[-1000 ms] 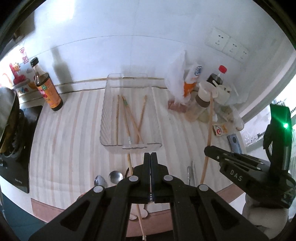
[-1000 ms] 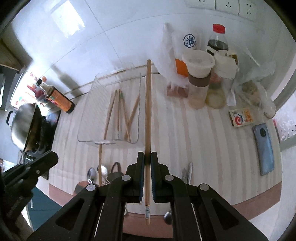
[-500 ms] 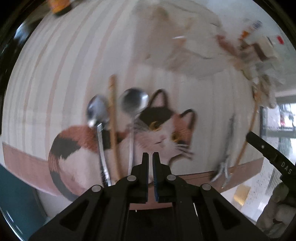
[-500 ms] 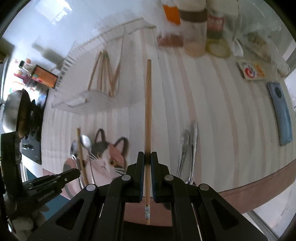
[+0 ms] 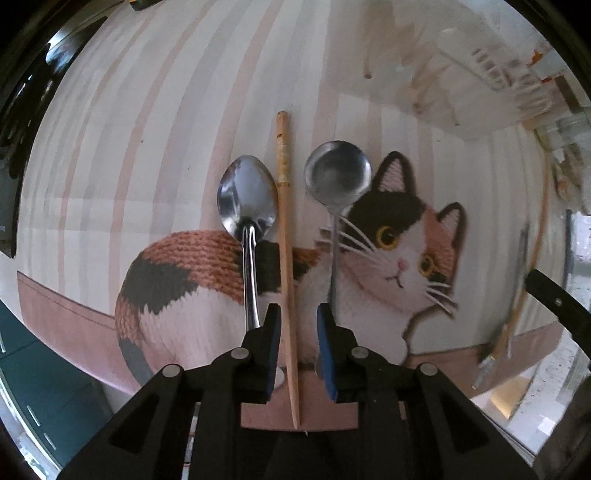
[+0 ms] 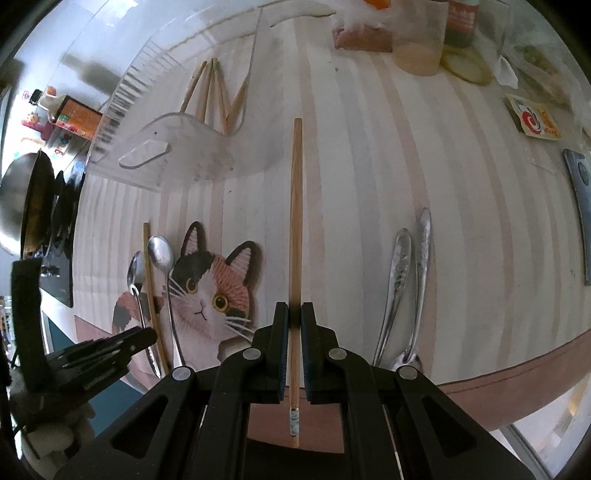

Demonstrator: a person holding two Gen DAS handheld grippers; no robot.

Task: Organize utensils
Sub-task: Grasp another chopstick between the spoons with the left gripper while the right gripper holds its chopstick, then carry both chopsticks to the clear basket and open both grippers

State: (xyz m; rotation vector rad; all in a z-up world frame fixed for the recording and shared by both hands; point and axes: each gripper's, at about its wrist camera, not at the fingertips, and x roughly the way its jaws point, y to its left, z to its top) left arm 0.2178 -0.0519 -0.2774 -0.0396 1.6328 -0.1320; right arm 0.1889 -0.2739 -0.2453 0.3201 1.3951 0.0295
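Fingers (image 5: 271, 332) of the left gripper (image 5: 294, 325) are spreading around a chopstick (image 5: 285, 236) lying between 2 spoons (image 5: 248, 199) on the cat mat (image 5: 369, 258); right gripper (image 6: 294, 325) pinches another chopstick (image 6: 296, 229) above the striped surface (image 6: 369, 184).

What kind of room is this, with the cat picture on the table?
Most likely a home kitchen. A wok sits on a stove at the left, sauce bottles and jars stand at the back of the striped counter, and spoons and chopsticks lie about.
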